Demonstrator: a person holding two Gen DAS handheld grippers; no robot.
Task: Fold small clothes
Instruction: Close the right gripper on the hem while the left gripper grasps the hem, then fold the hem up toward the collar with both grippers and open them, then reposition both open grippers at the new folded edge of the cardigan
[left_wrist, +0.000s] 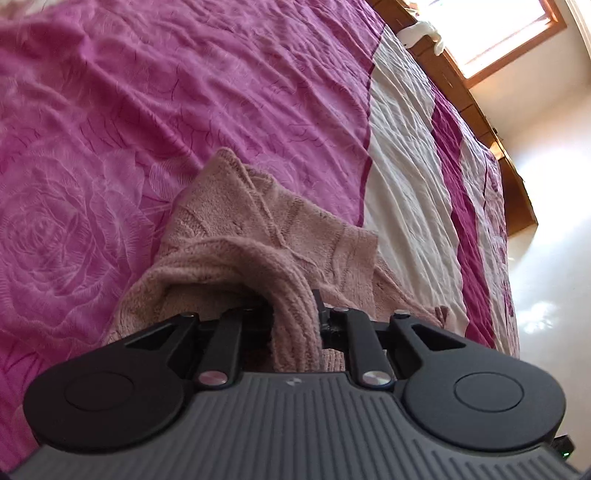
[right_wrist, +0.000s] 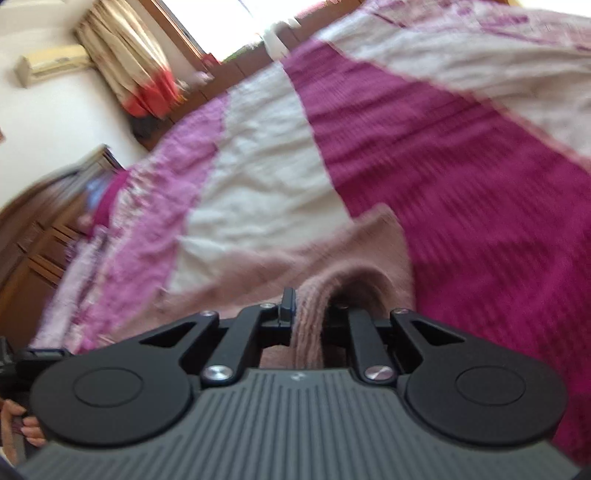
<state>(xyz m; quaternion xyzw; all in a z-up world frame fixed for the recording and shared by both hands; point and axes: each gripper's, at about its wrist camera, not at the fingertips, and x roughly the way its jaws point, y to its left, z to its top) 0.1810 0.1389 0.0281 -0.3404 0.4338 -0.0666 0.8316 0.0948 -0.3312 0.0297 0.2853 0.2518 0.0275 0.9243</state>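
Two tools, left tool (left_wrist: 291, 314) and right tool (right_wrist: 308, 314), each grip one pink sweater (left_wrist: 258, 221).

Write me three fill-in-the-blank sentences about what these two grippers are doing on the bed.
1. Both grippers are shut on a pale pink knitted ____.
2. The left gripper pinches its ribbed edge above a ____ with a rose pattern.
3. In the right gripper's view the picture is ____ by motion.

Missing words: sweater; bedspread; blurred
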